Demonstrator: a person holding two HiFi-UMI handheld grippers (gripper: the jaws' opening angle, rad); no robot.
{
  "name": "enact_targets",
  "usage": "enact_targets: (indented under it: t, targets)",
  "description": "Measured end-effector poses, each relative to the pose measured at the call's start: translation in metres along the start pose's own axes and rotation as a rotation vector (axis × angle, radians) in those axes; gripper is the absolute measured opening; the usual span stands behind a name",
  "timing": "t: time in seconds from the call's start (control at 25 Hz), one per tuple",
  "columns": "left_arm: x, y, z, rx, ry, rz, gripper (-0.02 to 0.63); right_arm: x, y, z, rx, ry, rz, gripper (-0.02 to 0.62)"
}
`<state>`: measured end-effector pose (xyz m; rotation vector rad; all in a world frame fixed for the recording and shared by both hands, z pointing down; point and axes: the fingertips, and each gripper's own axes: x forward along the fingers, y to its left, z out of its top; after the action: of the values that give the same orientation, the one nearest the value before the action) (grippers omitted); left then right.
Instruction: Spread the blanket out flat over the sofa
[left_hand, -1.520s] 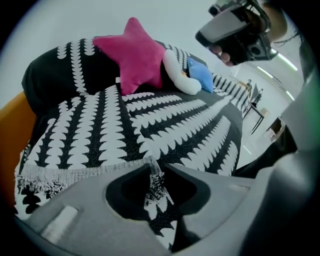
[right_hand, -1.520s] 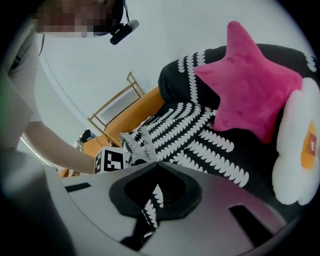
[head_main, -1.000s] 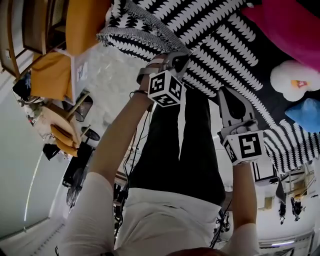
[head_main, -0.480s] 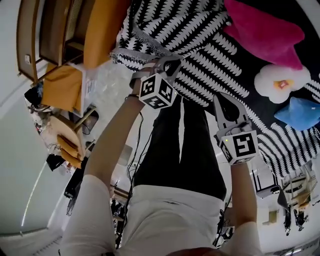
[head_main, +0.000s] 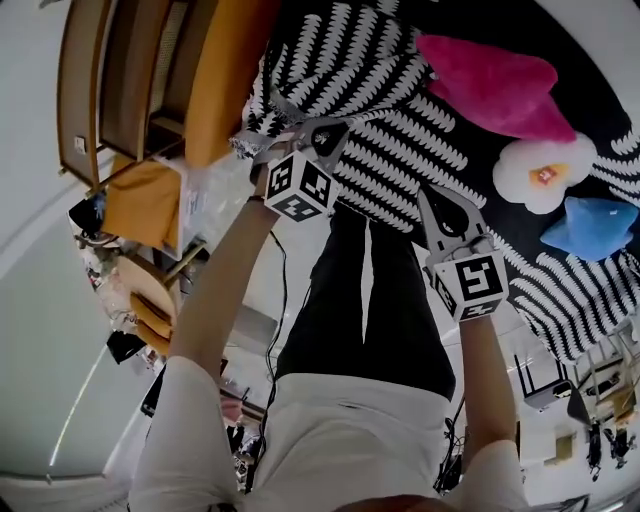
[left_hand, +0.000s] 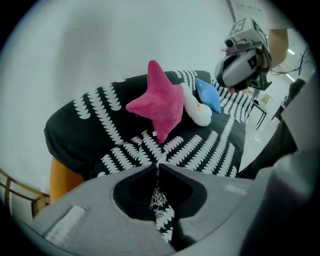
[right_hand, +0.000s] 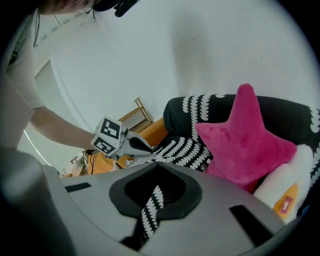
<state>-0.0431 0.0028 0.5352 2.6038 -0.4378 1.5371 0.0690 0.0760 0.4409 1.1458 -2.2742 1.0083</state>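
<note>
A black blanket (head_main: 400, 110) with white leaf rows lies over the orange sofa (head_main: 215, 70). My left gripper (head_main: 328, 130) is shut on the blanket's near left edge; in the left gripper view a patterned strip (left_hand: 161, 207) hangs pinched between the closed jaws. My right gripper (head_main: 432, 192) is shut on the near edge further right, with a fold (right_hand: 150, 210) caught in its jaws. Both hold the edge lifted off the seat. A pink star cushion (head_main: 490, 85), a white cushion (head_main: 540, 175) and a blue one (head_main: 590, 225) sit on the blanket.
A wooden-framed piece (head_main: 110, 80) stands left of the sofa, with an orange stool (head_main: 140, 200) and clutter on the floor beside it. The person's dark trousers (head_main: 365, 310) are right against the sofa front. More furniture (head_main: 590, 390) stands at the lower right.
Both grippers have risen and moved toward the sofa with the blanket edge held. The cushions have come further into the head view.
</note>
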Motion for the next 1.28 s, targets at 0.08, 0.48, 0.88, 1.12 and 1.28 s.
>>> enact_targets:
  t: [0.08,0.48,0.88,1.12,1.28]
  targets:
    - [-0.003,0.010,0.006,0.006,-0.004,0.009,0.029,0.001,-0.005,0.000,0.003,0.004,-0.002,-0.002]
    - [-0.012,0.079,0.005,0.104,0.011,0.100,0.029,0.017,-0.004,0.001,0.041,-0.008,-0.028,-0.002]
    - [-0.009,0.146,-0.002,0.159,0.001,0.144,0.029,0.043,0.004,0.023,0.126,-0.062,-0.131,-0.002]
    - [0.000,0.190,-0.004,0.185,-0.001,0.188,0.029,0.070,0.013,0.018,0.198,-0.034,-0.144,-0.002]
    - [0.005,0.218,-0.005,0.229,0.011,0.200,0.029,0.090,0.023,0.007,0.231,0.038,-0.148,-0.002]
